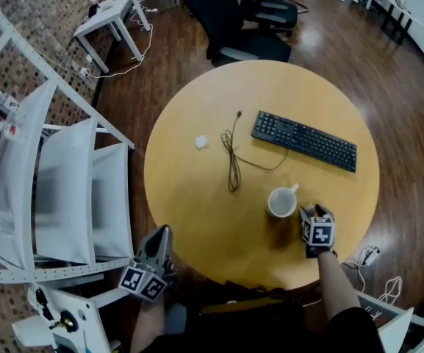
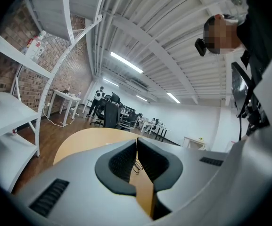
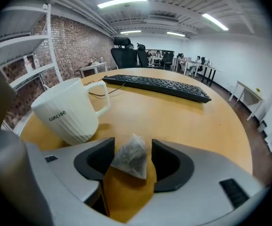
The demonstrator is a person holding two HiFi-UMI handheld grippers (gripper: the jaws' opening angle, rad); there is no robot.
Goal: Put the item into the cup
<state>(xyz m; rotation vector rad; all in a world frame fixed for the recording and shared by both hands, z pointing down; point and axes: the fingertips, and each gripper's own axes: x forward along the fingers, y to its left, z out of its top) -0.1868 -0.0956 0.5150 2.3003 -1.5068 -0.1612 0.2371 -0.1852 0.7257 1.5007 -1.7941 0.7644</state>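
Observation:
A white ribbed cup [image 1: 281, 201] with a handle stands on the round wooden table [image 1: 197, 204], near its front right. In the right gripper view the cup [image 3: 72, 111] stands just ahead and to the left. My right gripper [image 1: 307, 213] rests on the table right of the cup. A grey pyramid tea bag [image 3: 132, 158] lies on the table between its spread jaws, and both pads stand apart from it. This right gripper [image 3: 133, 145] is open. My left gripper [image 1: 160, 235] hovers at the table's near left edge, and its jaws [image 2: 136, 142] meet with nothing between them.
A black keyboard [image 1: 304, 140] lies beyond the cup, with a black cable [image 1: 231, 157] to its left and a small white object [image 1: 201, 142] further left. White shelving [image 1: 50, 190] stands left of the table. Office chairs [image 1: 241, 20] stand behind it.

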